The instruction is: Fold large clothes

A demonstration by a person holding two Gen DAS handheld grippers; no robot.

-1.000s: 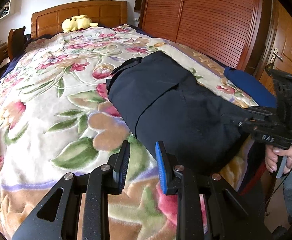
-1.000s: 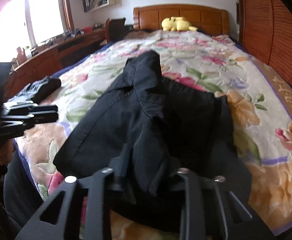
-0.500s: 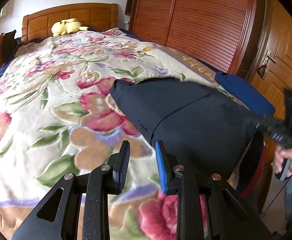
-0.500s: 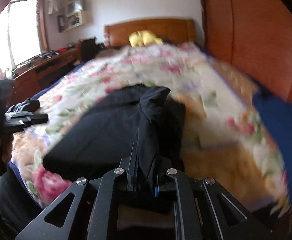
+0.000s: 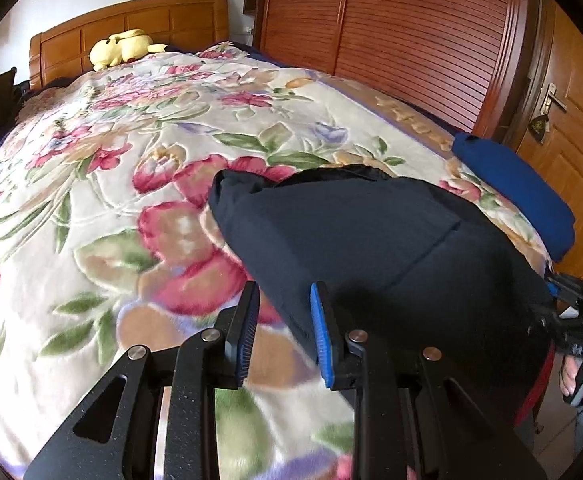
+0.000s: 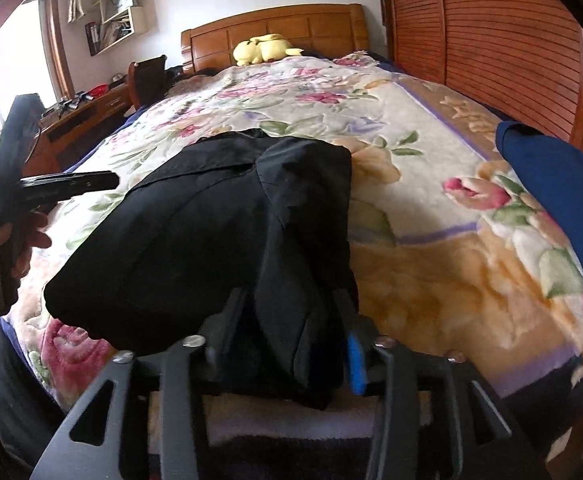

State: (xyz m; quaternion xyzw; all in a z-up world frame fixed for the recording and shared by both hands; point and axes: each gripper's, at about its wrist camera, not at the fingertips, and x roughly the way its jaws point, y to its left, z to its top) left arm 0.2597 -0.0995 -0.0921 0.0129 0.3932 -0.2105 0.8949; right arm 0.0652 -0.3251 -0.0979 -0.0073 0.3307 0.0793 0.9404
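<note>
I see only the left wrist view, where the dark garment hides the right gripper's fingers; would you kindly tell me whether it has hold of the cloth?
Observer: The right gripper has its jaws opening, with a thick fold of the dark garment lying between them.
Operator: Thank you. Does my left gripper touch the garment, seen from that side?
Observer: It seems not. The left gripper hovers over the floral blanket and looks clear of the garment's edge.
Operator: And what stands beyond the bed on that side?
Observer: A wooden desk beside a bright window.
</note>
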